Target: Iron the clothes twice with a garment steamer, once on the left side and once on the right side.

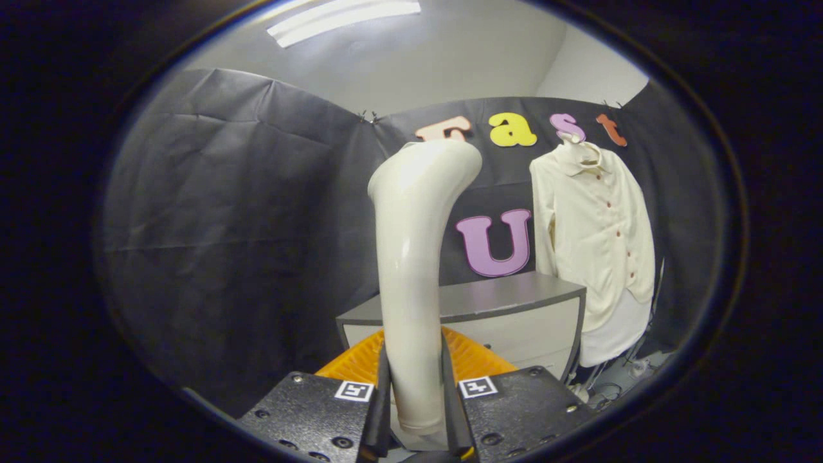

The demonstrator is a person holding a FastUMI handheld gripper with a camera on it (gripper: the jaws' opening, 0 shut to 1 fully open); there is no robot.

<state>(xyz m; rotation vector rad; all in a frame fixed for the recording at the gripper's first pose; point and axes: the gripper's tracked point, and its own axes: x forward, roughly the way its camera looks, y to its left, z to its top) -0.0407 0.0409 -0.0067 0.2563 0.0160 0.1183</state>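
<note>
both of my fingers (pixel 384 392) press on the handle of the garment steamer (pixel 415 270), one on each flank, so my gripper (pixel 415 411) is clamped on it with no gap showing. the steamer rises straight up from between the fingers through the middle of the frame, its long axis close to upright, and near the top it bends over toward the right, the head ending in the upper centre of the frame.

that bend points toward the shirt (pixel 595 238), which hangs on the right side of the frame, well apart from the steamer head and beyond it, against the booth wall. as i judge it, the coming move turns on this: the shirt lies ahead and to the right of my fingers, so the steamer must be carried that way before any pass down the cloth can begin. neither side looks ironed yet.

the steamer is smooth, glossy and cream-coloured, a rounded tube with a highlight down its front. the shirt is cream too, long-sleeved and collared, with a row of small dark buttons down its front, hanging on a stand.

below it, just beyond my fingers, sits an orange ribbed piece (pixel 472 357), and behind that a grey-topped cabinet (pixel 514 296) beside the shirt's hem.
</note>
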